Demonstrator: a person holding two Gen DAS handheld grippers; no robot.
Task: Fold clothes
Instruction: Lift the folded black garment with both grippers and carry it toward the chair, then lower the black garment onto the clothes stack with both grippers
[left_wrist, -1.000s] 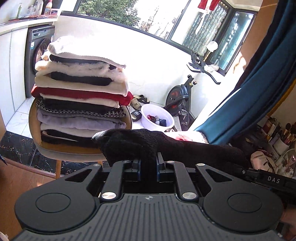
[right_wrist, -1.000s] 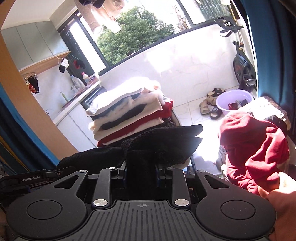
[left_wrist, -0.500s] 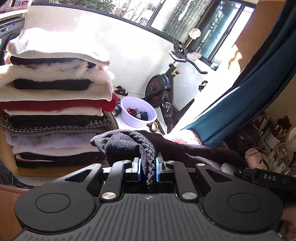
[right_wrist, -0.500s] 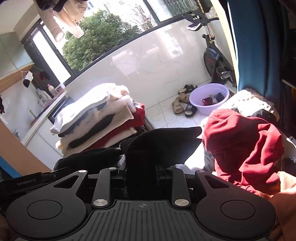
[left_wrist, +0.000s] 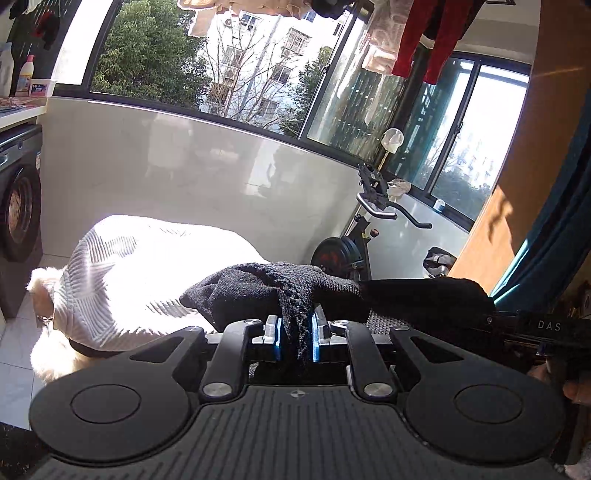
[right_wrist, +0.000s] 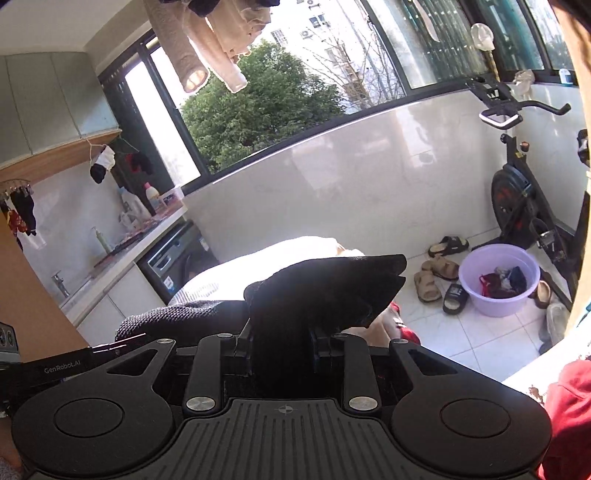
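Both grippers have risen over the last second: the tall stack of folded clothes that filled the left view has sunk until only its top layer shows, and the windows and hanging laundry now fill the upper part of both views.

The folded black knitted garment (left_wrist: 280, 291) is held up in the air between the two grippers, just above and on the near side of the stack. The left gripper (left_wrist: 296, 338) is closed on a fold of it, the knit pinched between the blue pads (left_wrist: 277, 339). The right gripper (right_wrist: 282, 343) is likewise clamped on the garment (right_wrist: 325, 291), its jaws drawn in against a thick dark bundle whose corner juts out to the right. In the left view the cloth runs off to the right toward the other gripper's black body, marked "DAS".

Beyond the garment, the white ribbed knitted sweater (left_wrist: 122, 280) lies on top of the stack in strong sun, with a fluffy white layer (left_wrist: 44, 295) showing under its left edge. Farther back stands a white tiled wall below the windows. A black exercise bike (right_wrist: 517, 192) stands at the far right, with a lilac plastic basin (right_wrist: 498, 284) of small clothes on the floor beside it and several sandals (right_wrist: 439, 273) to its left. A dark front-loading washing machine (left_wrist: 18, 221) sits at the far left under a white desk with bottles. A red garment (right_wrist: 569, 406) lies at the near right edge.
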